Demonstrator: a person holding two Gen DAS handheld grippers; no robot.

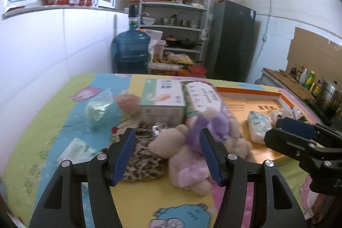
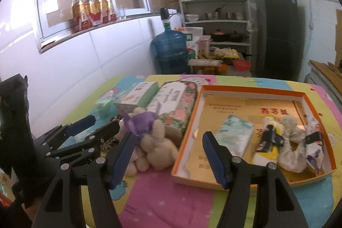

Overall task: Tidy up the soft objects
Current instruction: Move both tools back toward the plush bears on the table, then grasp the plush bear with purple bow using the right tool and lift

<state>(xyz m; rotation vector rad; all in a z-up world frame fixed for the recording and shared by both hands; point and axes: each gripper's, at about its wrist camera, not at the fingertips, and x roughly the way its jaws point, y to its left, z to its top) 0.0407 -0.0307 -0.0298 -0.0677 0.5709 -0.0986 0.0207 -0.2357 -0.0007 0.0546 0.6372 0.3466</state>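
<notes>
A beige plush toy with a purple bow (image 1: 192, 155) (image 2: 152, 142) lies on the colourful mat, left of an orange-rimmed shallow box (image 2: 254, 90) (image 1: 252, 96). My left gripper (image 1: 166, 155) is open and empty, just in front of the plush and a leopard-print cloth (image 1: 143, 161). My right gripper (image 2: 166, 153) is open and empty, hovering between the plush and the box's near left corner. In the box lie a pale tissue pack (image 2: 234, 137) (image 1: 258, 124), a yellow item (image 2: 269, 138) and fluffy scrunchies (image 2: 292, 138).
A green bagged item (image 1: 99, 110) (image 2: 104, 107), a green tissue box (image 1: 162, 102) (image 2: 139, 96) and a floral pack (image 2: 175, 106) lie at the mat's back. A water jug (image 2: 171, 50), shelves (image 2: 215, 20) and a dark fridge (image 2: 277, 33) stand behind. A white wall is on the left.
</notes>
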